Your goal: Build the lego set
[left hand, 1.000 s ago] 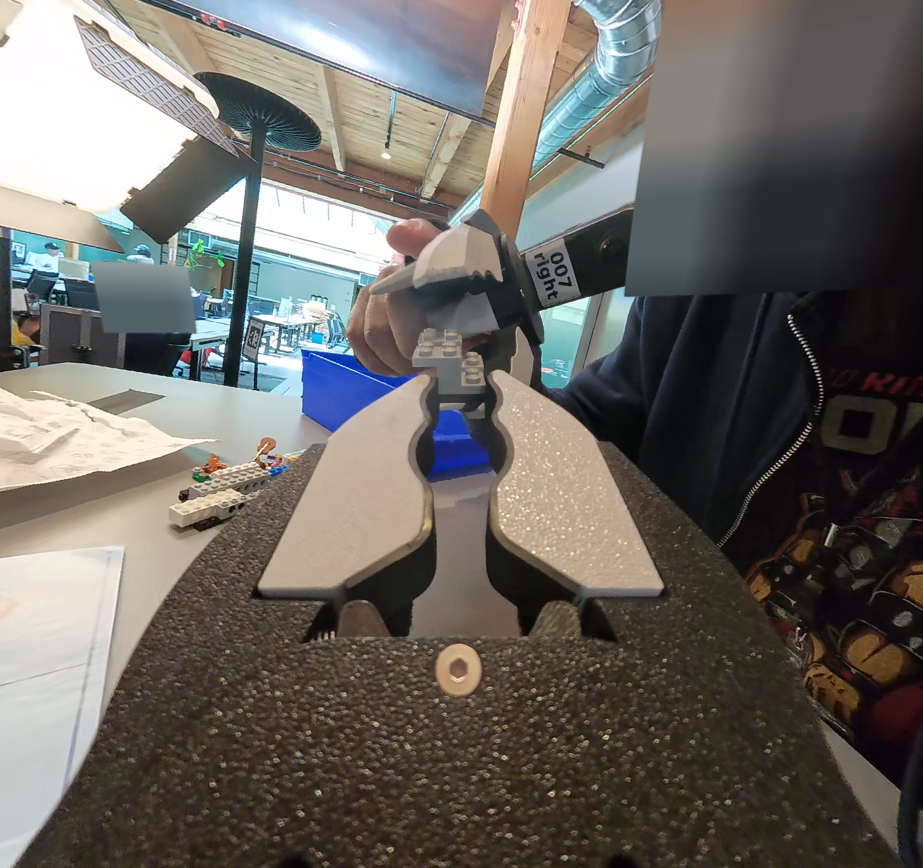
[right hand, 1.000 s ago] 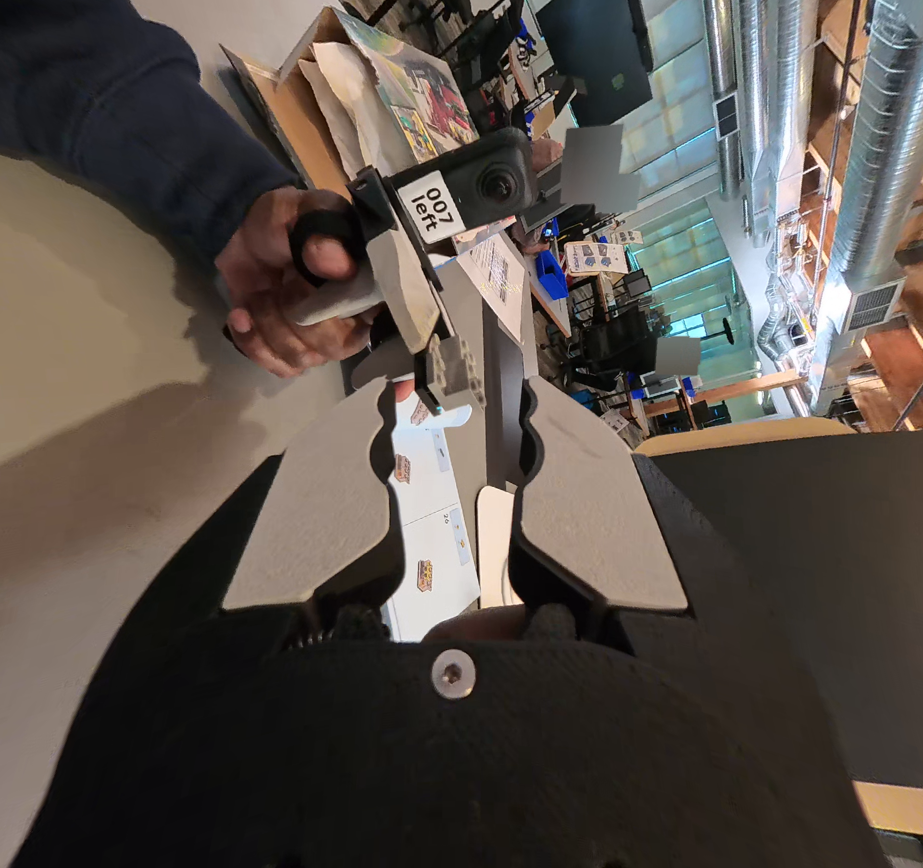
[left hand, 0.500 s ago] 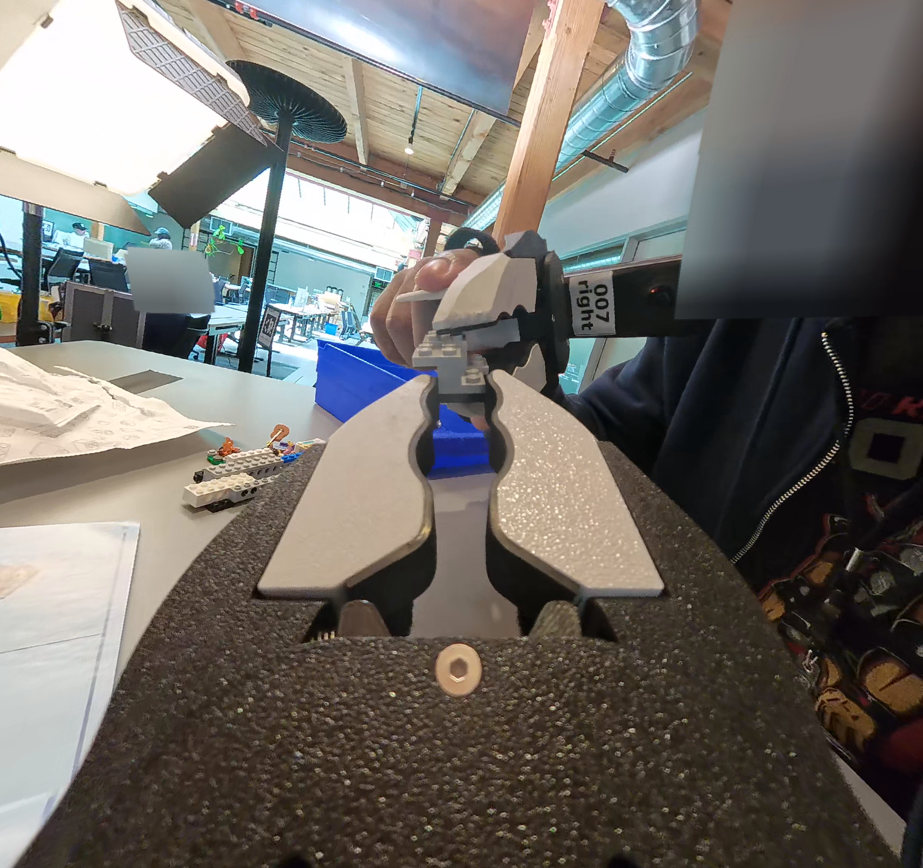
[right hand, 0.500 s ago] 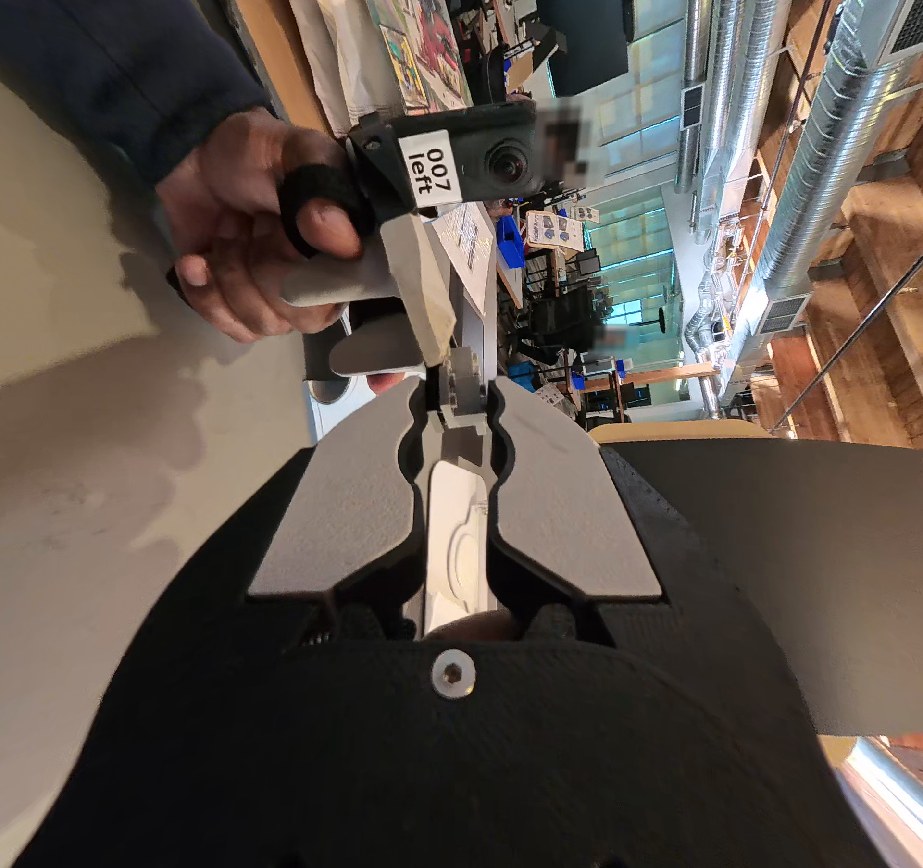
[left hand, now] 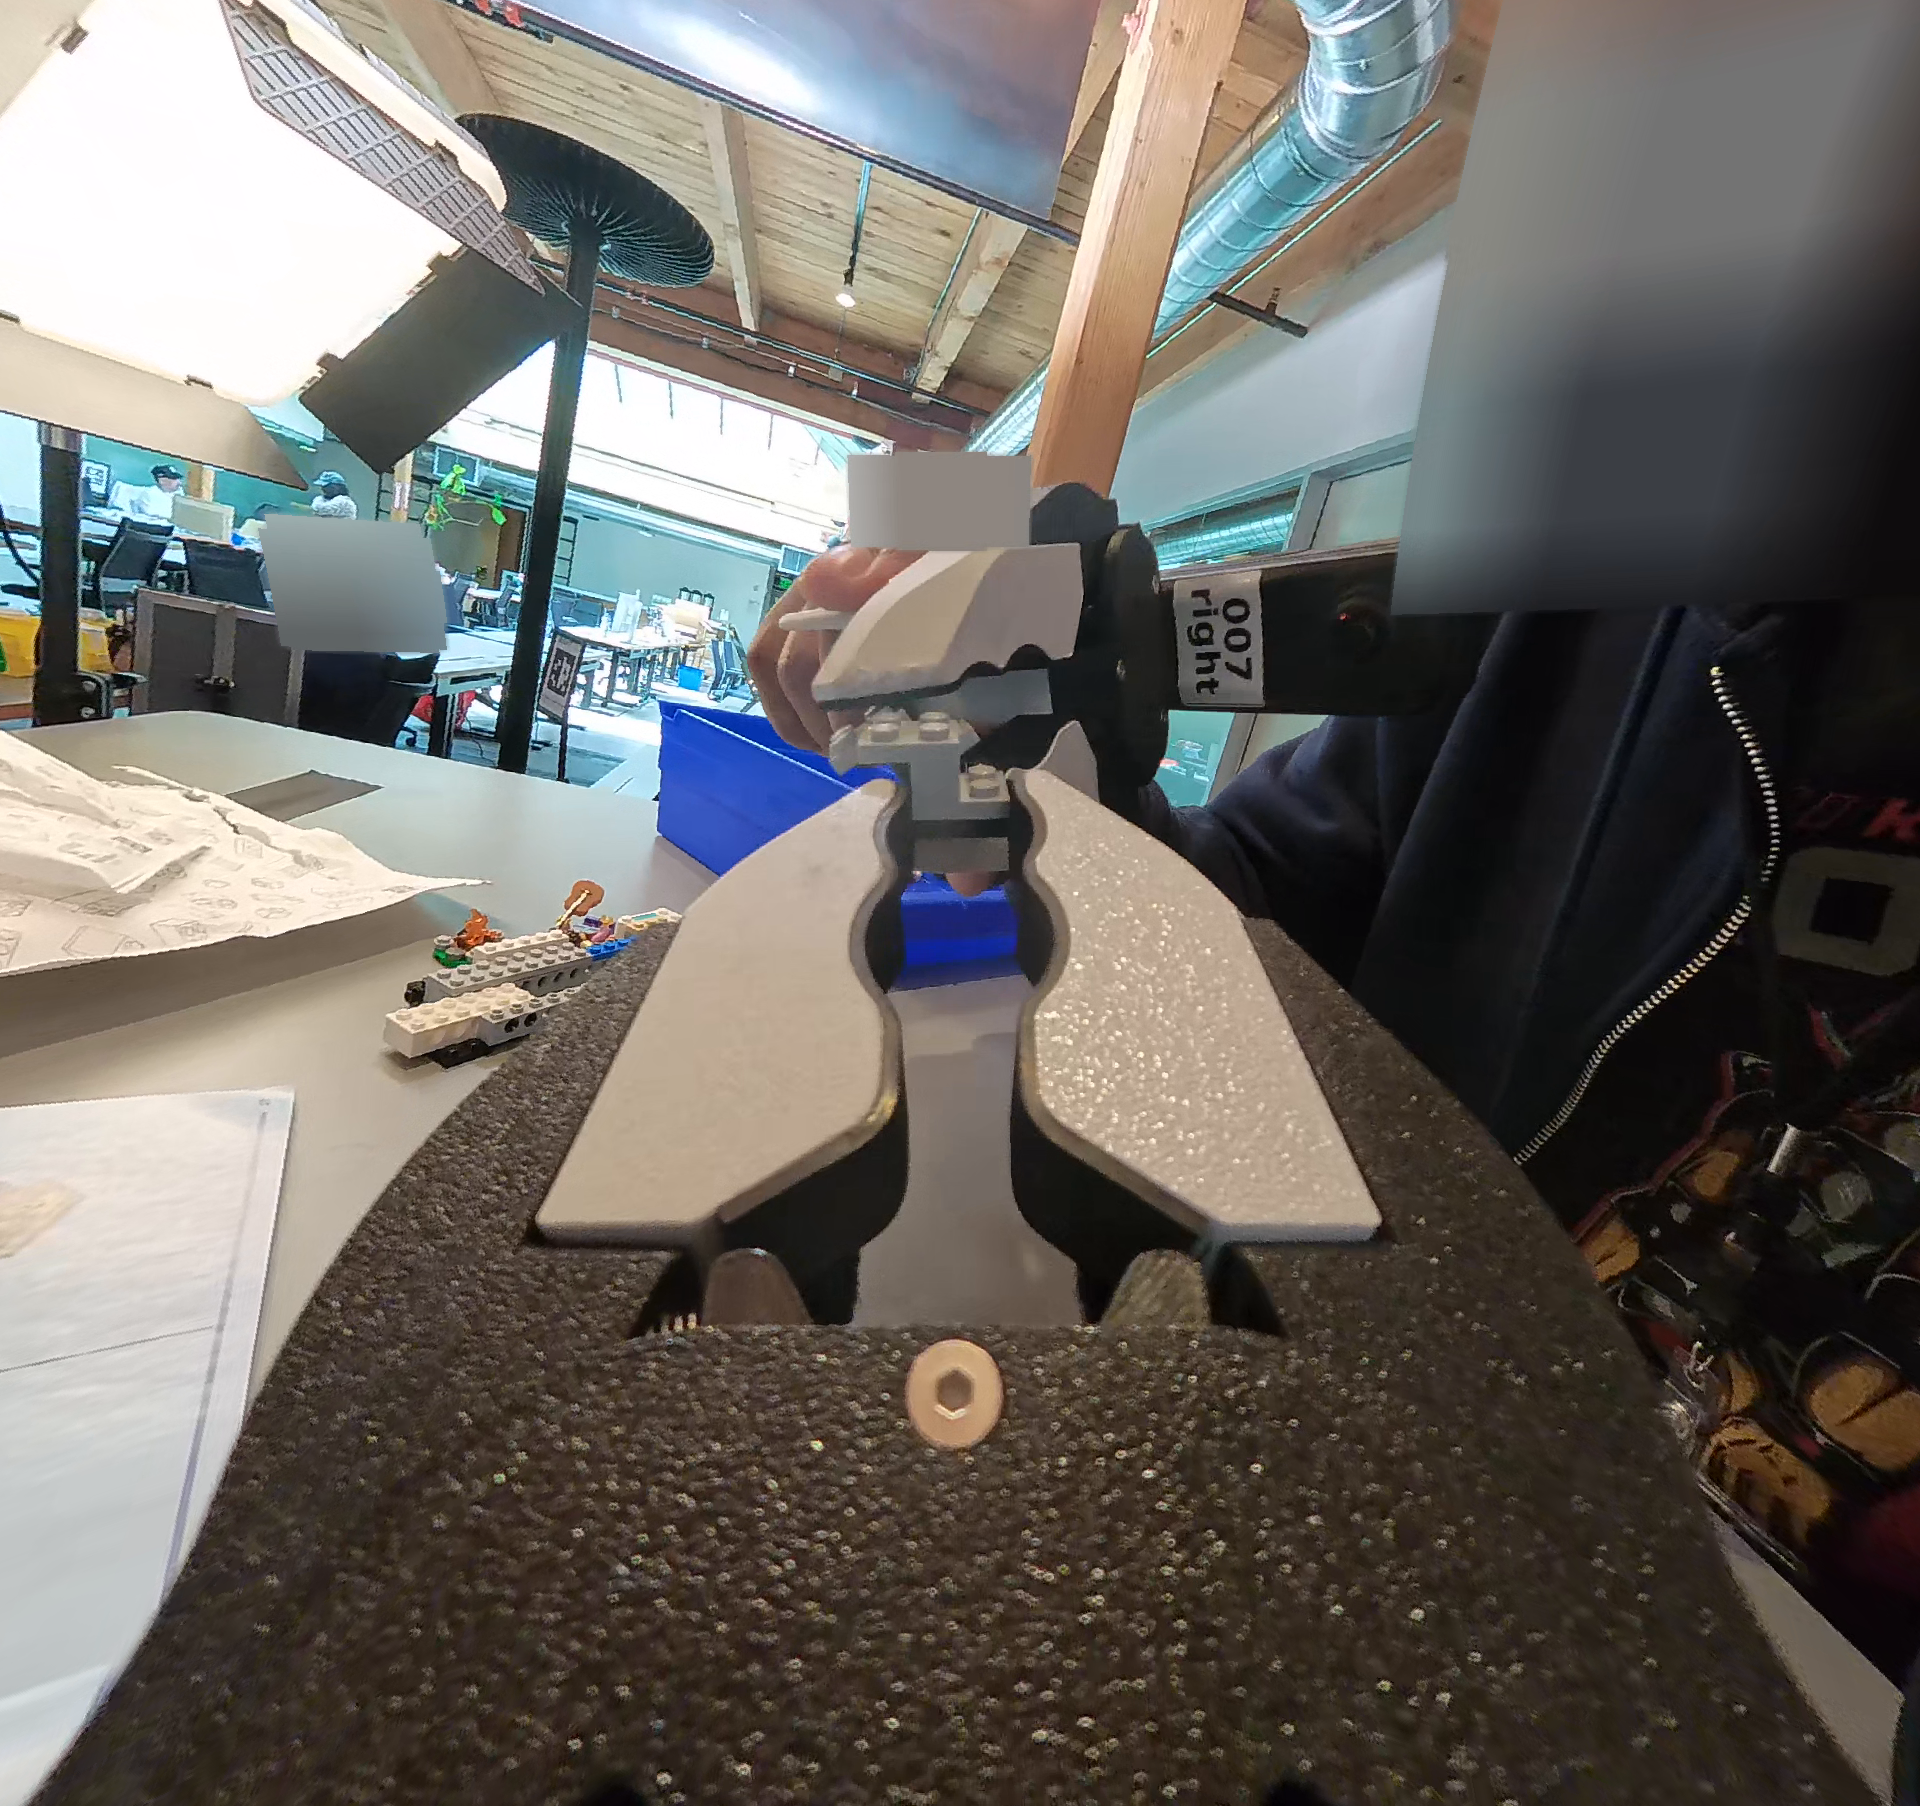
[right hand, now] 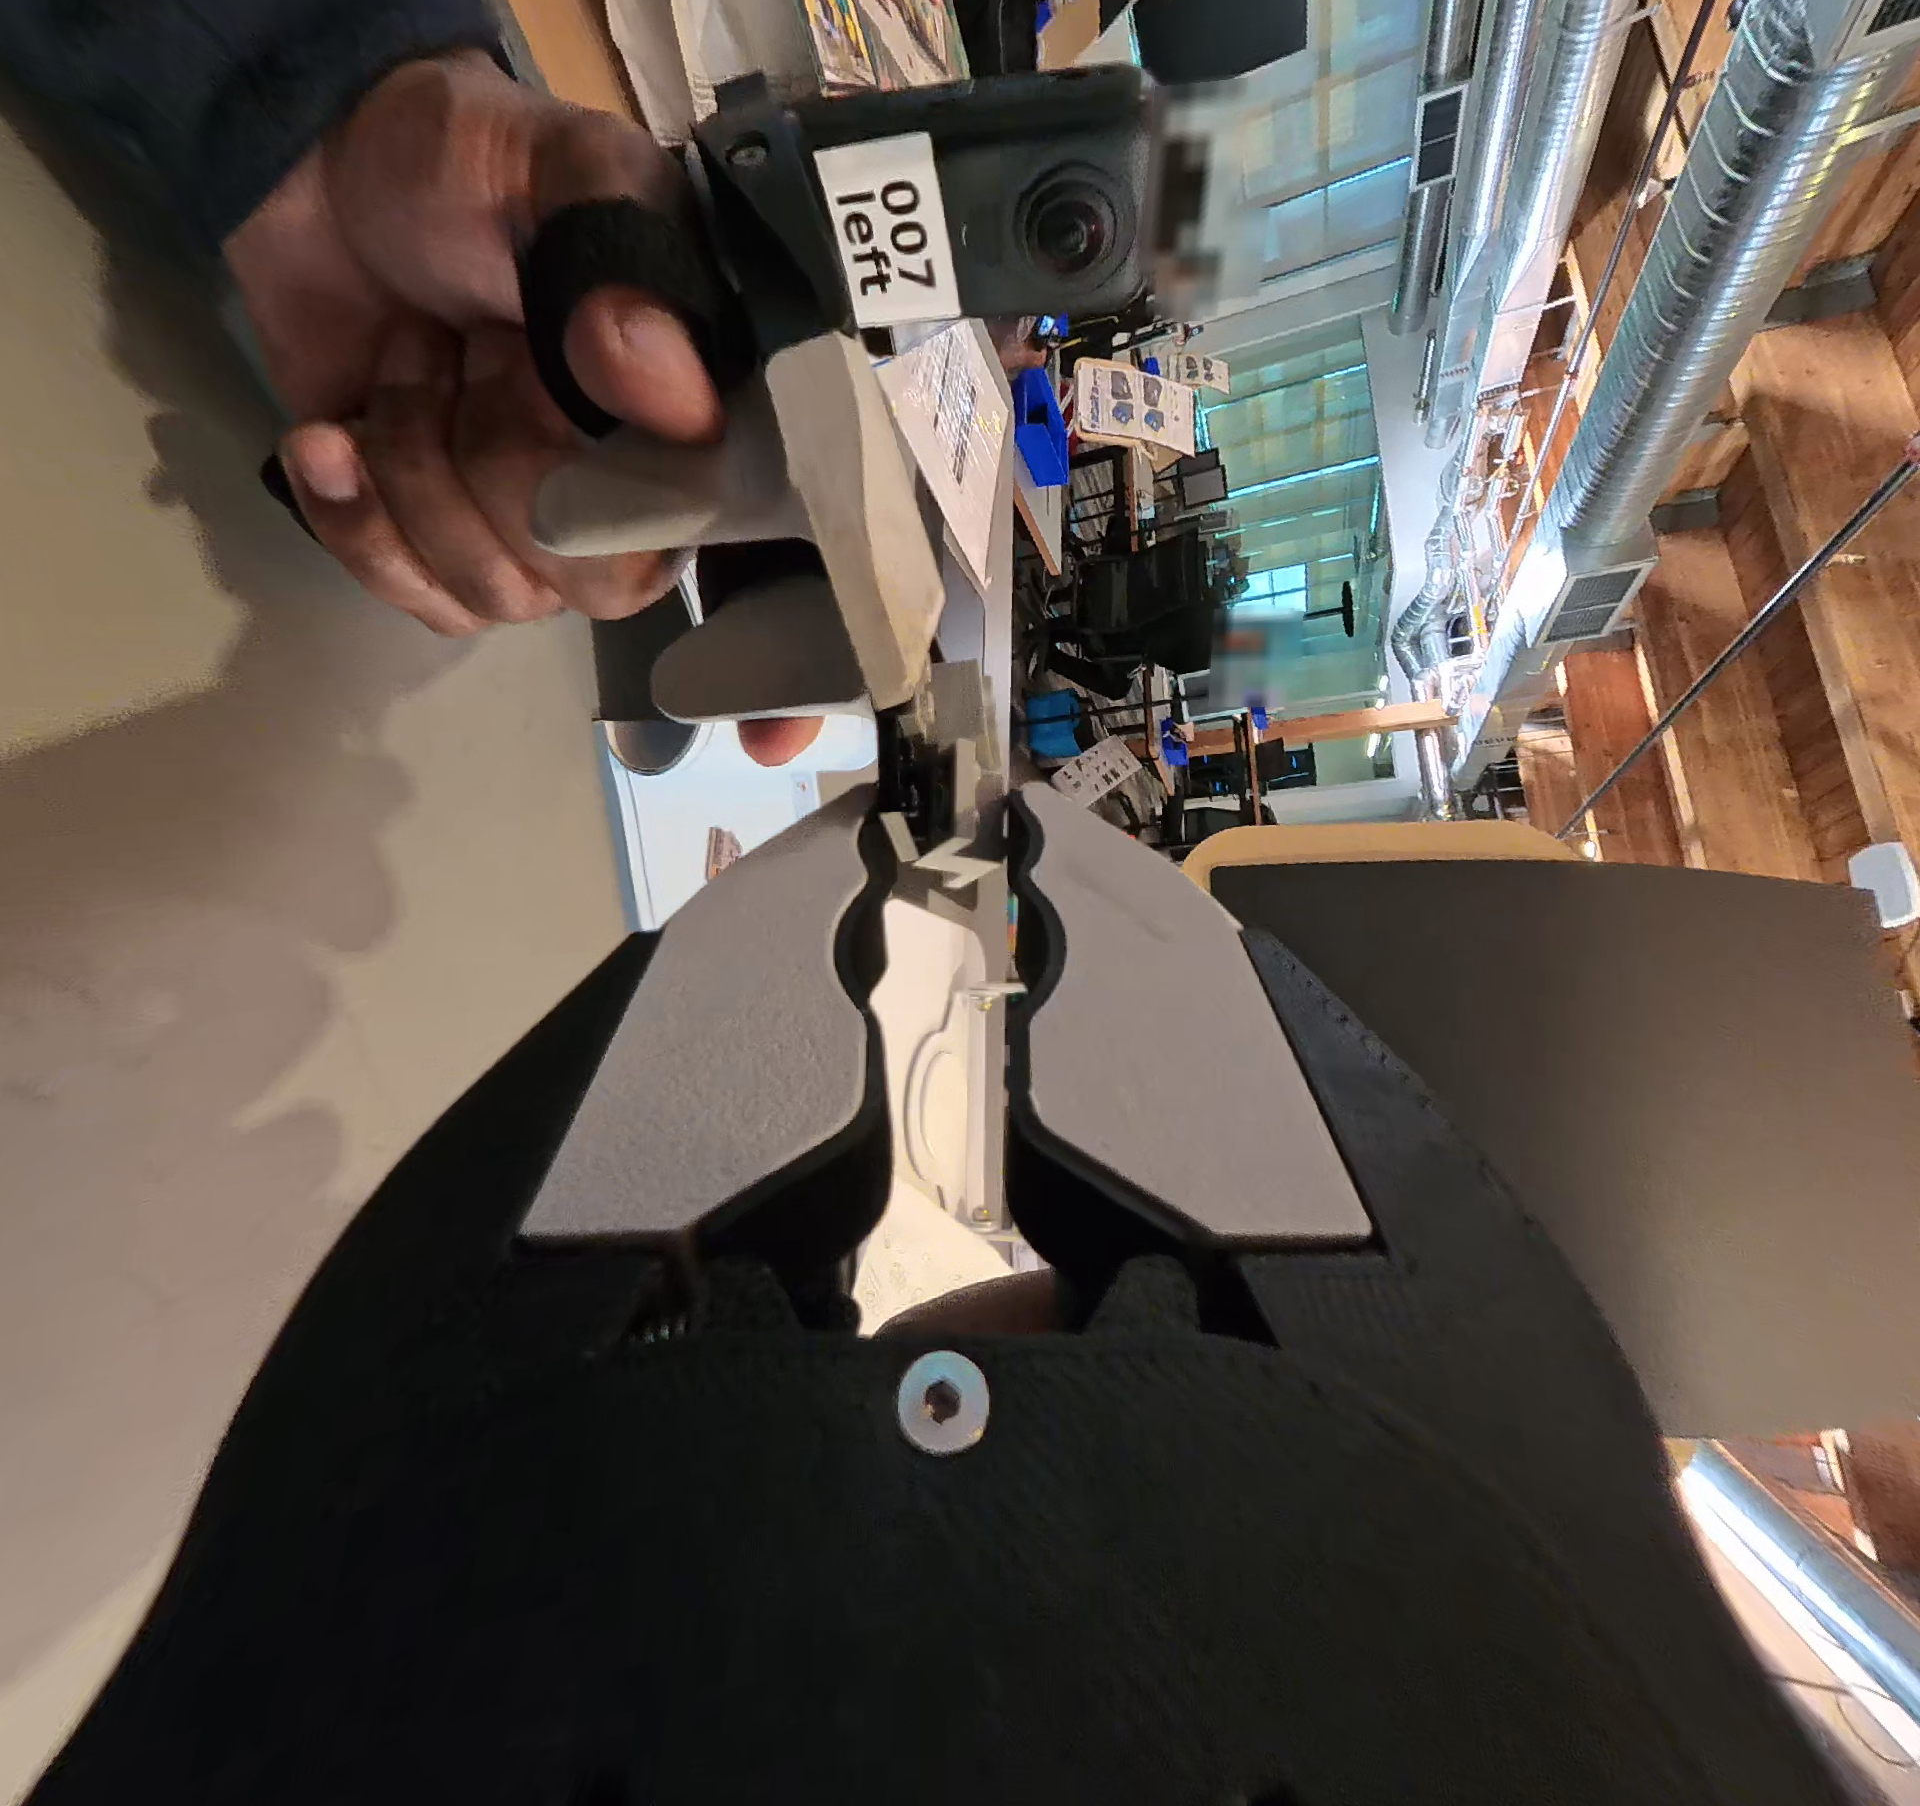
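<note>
Closing on the grey brick stack (left hand: pixel 940 769), my right hand-held gripper (left hand: pixel 914 707) now shares it (left hand-held gripper (left hand: pixel 956 821) clamps its base).

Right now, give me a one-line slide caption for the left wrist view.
Both grippers' fingers clamp one grey brick assembly above the table, blue bin behind.

Open workshop, timber ceiling (left hand: pixel 790 198), silver duct (left hand: pixel 1340 94), wooden post (left hand: pixel 1132 229), grey table (left hand: pixel 312 800), bright windows (left hand: pixel 675 468)
</note>
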`<state>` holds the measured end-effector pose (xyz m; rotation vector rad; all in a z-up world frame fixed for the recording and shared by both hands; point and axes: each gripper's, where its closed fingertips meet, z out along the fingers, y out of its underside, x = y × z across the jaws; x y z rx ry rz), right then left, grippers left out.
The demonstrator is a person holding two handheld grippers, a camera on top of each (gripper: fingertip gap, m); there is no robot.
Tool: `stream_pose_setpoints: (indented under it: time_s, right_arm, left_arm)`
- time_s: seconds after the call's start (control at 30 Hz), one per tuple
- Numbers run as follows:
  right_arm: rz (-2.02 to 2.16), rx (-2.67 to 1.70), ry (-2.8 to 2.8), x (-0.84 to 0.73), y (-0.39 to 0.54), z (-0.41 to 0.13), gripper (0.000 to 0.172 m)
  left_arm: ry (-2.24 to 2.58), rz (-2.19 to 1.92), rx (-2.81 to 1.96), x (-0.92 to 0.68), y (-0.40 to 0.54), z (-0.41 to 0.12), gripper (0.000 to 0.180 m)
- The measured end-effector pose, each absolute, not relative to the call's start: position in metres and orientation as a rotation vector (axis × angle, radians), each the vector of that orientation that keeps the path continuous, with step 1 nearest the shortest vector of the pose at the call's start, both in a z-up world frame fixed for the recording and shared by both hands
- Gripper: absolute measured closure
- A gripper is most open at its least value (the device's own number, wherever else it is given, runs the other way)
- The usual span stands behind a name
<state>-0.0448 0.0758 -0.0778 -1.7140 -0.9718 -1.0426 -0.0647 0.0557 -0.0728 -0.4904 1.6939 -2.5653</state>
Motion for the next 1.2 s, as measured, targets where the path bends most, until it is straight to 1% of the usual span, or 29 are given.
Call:
stream_pose_setpoints:
  time_s: [0.43, 1.2]
  right_arm:
    - [-1.158, -1.666, -1.005, -0.043, 0.078, -0.076, 0.150]
    - [-1.177, -1.715, -1.006, -0.031, 0.079, -0.084, 0.151]
  left_arm:
    - [1.652, -2.524, -0.556, -0.056, 0.062, -0.073, 0.164]
    - [1.658, -2.497, -0.655, -0.045, 0.063, -0.081, 0.164]
